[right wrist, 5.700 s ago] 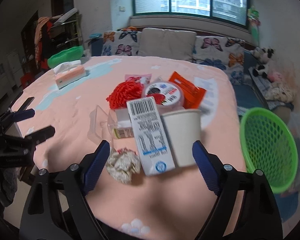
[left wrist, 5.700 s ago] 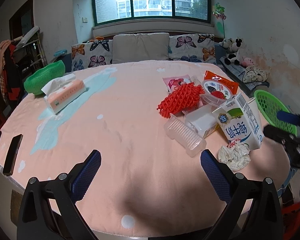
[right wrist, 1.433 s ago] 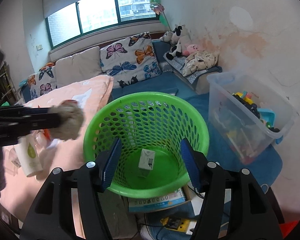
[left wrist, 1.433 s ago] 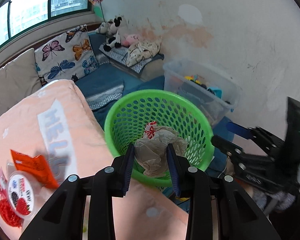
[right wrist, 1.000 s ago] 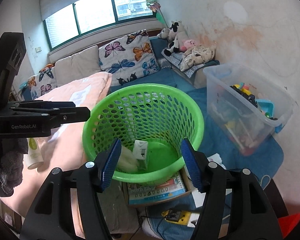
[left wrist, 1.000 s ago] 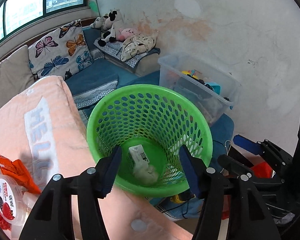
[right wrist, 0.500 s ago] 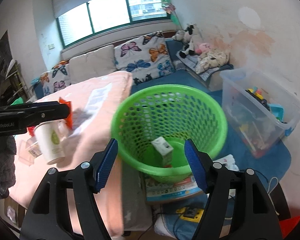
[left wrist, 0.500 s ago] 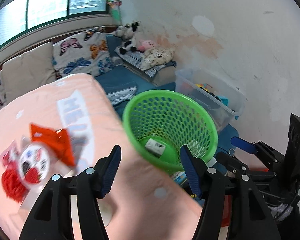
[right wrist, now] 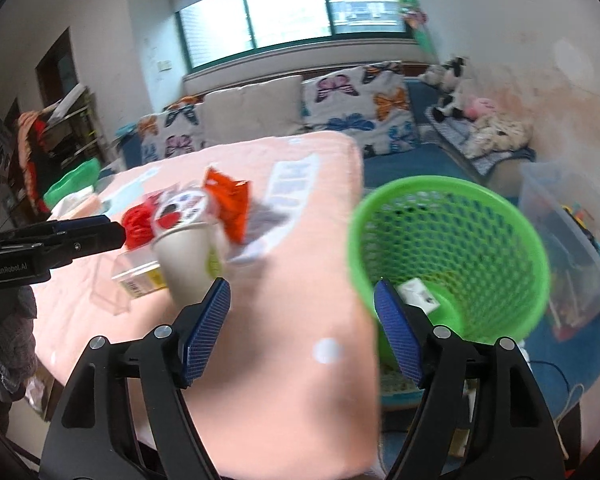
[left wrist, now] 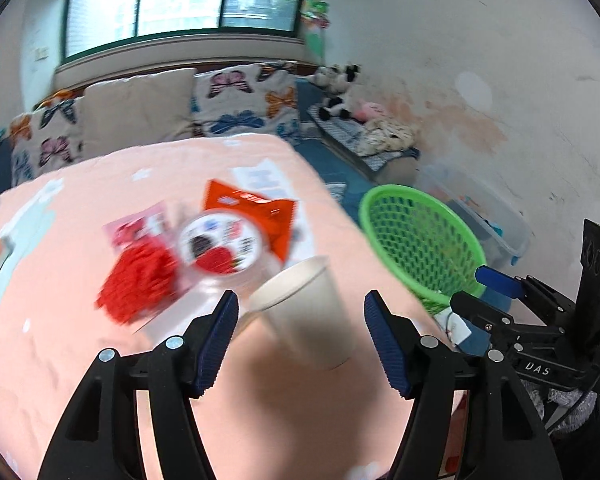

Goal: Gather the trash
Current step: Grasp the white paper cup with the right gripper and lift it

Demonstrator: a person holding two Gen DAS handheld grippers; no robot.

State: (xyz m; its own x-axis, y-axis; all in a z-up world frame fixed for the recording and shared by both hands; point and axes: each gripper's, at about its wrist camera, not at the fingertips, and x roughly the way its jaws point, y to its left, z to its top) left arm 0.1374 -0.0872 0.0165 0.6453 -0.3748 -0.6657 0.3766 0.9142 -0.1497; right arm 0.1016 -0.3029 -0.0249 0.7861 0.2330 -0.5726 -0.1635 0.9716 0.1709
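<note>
- The counter (left wrist: pixel 80 360), covered with a peach-pink cloth, fills the lower left of both views; the trash lies together near its right edge
- The green mesh basket (right wrist: pixel 512 232) stands on the floor just beside the right edge of the counter; in the right wrist view a small white carton (right wrist: pixel 418 294) lies on its bottom
- A clear plastic storage box (right wrist: pixel 572 224) stands on the floor past the basket, near the wall
- The left gripper (left wrist: pixel 300 336) hangs low over the counter with its blue pads wide apart and nothing between them; it points at the paper cup
- The right gripper (right wrist: pixel 302 328) is also spread wide and holds nothing; its left finger is over the counter edge and its right finger is in front of the basket
- The white paper cup (left wrist: pixel 312 316) stands upright on the counter, just ahead of the left gripper and near the right edge; it is blurred by motion
- An orange snack bag (left wrist: pixel 256 216) lies flat behind the cup
- A red foam fruit net (left wrist: pixel 140 280) lies to the left of the cup
- A round container with a printed lid (left wrist: pixel 220 244) lies between the net and the orange bag
- A clear plastic tray with a small yellow label (right wrist: pixel 136 276) is just left of the cup in the right wrist view
</note>
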